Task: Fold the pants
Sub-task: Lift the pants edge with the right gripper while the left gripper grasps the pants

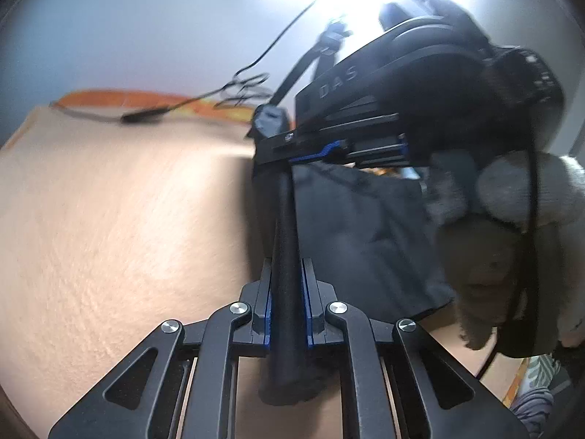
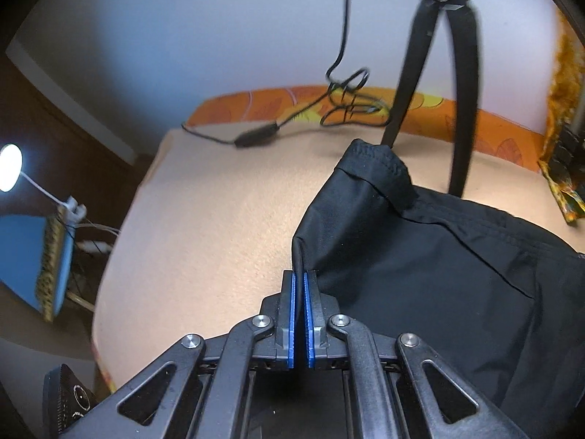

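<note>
Black pants (image 2: 438,256) are lifted above a tan cloth-covered surface (image 2: 219,219), with the waistband end (image 2: 376,161) bunched at the top. My right gripper (image 2: 300,281) is shut on a folded edge of the pants at their left side. In the left wrist view my left gripper (image 1: 287,270) is shut on a taut strip of the pants (image 1: 365,226), which runs forward to the right gripper (image 1: 329,146) held opposite, also clamping the fabric. The picture is blurred by motion.
A black cable with an inline box (image 2: 256,135) lies at the far edge of the tan surface. Black tripod legs (image 2: 464,109) stand behind the pants. An orange patterned sheet (image 2: 274,104) shows along the back. A grey-sleeved arm (image 1: 530,190) is at the right.
</note>
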The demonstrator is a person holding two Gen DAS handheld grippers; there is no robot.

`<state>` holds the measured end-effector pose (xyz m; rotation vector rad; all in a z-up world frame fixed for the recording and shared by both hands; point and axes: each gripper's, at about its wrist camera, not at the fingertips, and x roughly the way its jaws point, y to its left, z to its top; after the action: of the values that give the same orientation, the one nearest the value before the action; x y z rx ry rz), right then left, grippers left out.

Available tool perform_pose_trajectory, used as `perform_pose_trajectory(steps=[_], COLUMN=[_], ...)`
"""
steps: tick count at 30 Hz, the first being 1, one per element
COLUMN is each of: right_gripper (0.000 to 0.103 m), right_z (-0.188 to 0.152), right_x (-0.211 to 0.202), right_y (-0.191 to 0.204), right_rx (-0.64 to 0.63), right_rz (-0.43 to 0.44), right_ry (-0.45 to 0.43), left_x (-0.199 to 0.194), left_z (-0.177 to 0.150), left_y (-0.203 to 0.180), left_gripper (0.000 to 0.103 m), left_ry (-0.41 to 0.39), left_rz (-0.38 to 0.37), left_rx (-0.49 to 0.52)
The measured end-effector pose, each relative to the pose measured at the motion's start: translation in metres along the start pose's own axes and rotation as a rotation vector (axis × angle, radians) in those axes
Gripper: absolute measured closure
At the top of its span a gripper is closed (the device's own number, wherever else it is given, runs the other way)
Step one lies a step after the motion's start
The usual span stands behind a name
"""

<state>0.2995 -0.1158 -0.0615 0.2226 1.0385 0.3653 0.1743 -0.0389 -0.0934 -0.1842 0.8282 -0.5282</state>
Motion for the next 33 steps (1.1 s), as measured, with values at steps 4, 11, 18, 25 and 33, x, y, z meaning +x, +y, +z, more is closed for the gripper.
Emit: perform_pose_trajectory(steps=[4,11,18,25,33], right_gripper=[0.102,0.102,0.102,0.102,0.102], right_z=[-0.001,-0.011,-0.026,-0.031,-0.012], right_x=[-0.025,-0.078,-0.122,-0.135,-0.112], right_y=[-0.01,-0.045,-0.095,-0.13,-0.093], right_rx=[0.016,0.046,0.078,0.164,0.067], right_rz=[0.04,0.077,0.051,0.097,0.154], right_ry=[-0.051,-0.121,-0.168,-0.196,-0.144], left_x=[-0.014,-0.012,0.006,-0.008,-0.058], left_z=[0.009,0.017,0.028,0.036,0.007], left_y=[-0.023,-0.075,-0.119,-0.14,-0.089], left_gripper=[0.092,0.092,0.092,0.085,0.085], left_ry=[-0.027,-0.015,0.005,-0.012,-0.037], left_rz=[-0.034,-0.069,-0.116,-0.113,-0.016], left_rx=[0.042,0.131,0.185,0.207,0.141])
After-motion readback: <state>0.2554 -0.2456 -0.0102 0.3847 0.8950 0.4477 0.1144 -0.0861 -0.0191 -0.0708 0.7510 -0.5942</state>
